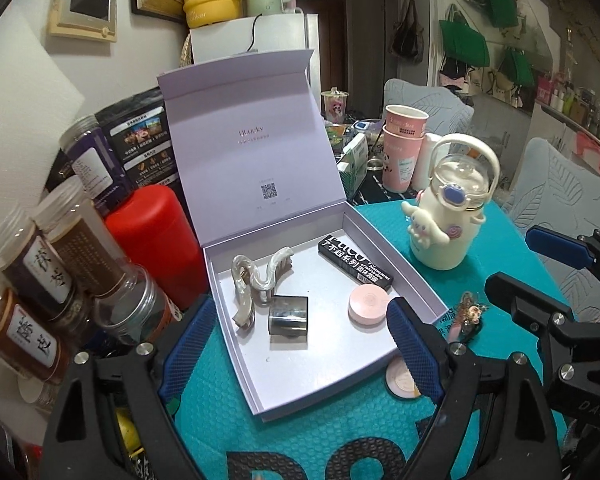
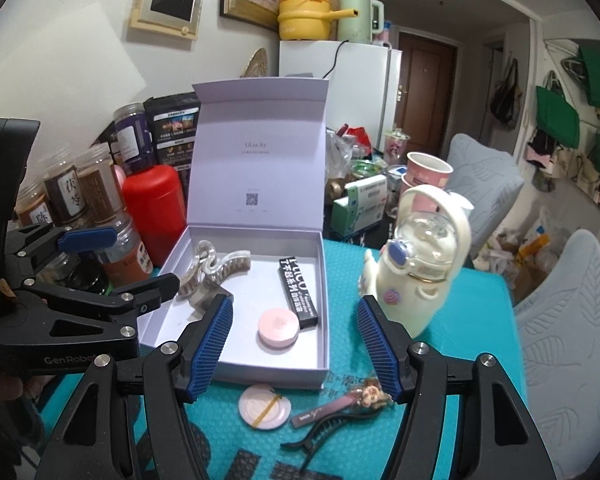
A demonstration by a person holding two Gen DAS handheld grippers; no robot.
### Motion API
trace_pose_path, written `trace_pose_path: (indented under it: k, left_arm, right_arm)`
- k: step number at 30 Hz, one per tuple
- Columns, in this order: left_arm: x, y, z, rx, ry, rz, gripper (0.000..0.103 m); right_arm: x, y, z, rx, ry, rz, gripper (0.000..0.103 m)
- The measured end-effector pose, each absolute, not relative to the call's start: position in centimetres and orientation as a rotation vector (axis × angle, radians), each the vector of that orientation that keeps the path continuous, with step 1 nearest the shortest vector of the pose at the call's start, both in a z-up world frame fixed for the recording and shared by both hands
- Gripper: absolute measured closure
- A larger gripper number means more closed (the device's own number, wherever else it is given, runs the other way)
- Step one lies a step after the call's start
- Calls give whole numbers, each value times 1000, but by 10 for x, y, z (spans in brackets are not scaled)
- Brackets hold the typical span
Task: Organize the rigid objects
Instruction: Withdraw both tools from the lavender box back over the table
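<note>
We find the lavender gift box point(image 2: 236, 364) standing open on the teal tabletop mat point(image 2: 340, 432), its lid upright at the far side. Inside it we note a pearly hair claw clip point(image 1: 256, 284) at the far left, a small grey metallic box point(image 1: 288, 316) just near of the clip, a black lipstick carton point(image 2: 298, 292) along the right wall, and a round pink compact point(image 2: 278, 326) toward the near right. Outside the box, near its front right corner, lie a second pale round compact point(image 2: 264, 406) with a yellow band across it, and just right of that a black hair clip point(image 2: 320, 430) and a pink clip with a doll ornament point(image 2: 364, 394). A cream cartoon water bottle point(image 2: 416, 276) stands to the right of the box. Labelled jars point(image 1: 52, 268) and a red canister point(image 2: 154, 204) crowd the left of the box. The left gripper point(image 1: 300, 350) hangs above the near part of the box with its fingers point(image 1: 414, 348) spread wide and nothing between them. The right gripper point(image 2: 296, 354) is raised over the front right corner of the box, fingers point(image 2: 212, 348) parted and empty.
</note>
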State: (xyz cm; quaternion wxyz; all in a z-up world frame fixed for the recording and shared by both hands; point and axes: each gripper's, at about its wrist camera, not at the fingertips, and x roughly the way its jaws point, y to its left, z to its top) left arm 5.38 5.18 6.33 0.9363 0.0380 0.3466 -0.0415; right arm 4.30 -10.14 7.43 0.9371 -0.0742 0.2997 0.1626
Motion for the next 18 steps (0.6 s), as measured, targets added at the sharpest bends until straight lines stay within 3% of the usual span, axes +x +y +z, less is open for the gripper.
trace_pose_path:
  k: [18]
  left_arm:
    - [-10,45,74,76,679,-132,15]
  right_arm:
    - [-25,-115,81,-133,594,307,38]
